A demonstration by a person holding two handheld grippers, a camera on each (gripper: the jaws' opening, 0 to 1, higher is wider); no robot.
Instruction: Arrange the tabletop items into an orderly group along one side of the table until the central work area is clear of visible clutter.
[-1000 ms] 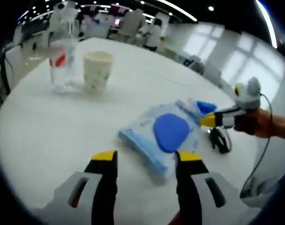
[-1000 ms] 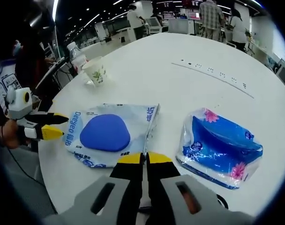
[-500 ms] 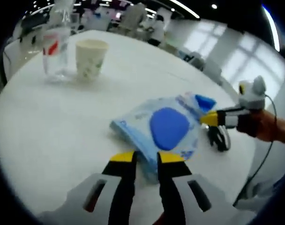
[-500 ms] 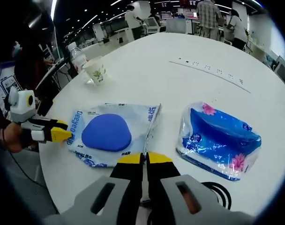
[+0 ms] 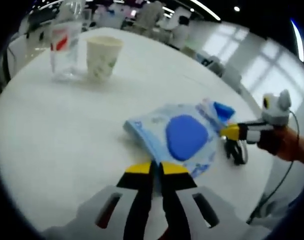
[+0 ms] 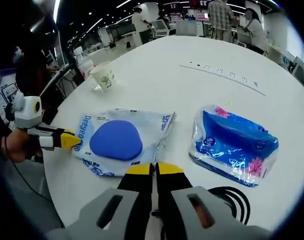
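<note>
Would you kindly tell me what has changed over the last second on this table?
The left tongs went from open to shut on the near edge of the wet-wipes pack. The right tongs stayed shut on the pack's opposite edge, and the pack still lies flat. The tissue pack, paper cup and water bottle stayed where they were.

I see the white bench [image 6: 202, 85] carrying a wipes pack [image 6: 119, 142] at lower left, a tissue pack [image 6: 234, 145] right, a paper cup [image 6: 104, 76] and bottle [image 6: 83, 59] upper left, and a black cable [image 6: 232, 207] at the bottom.
</note>
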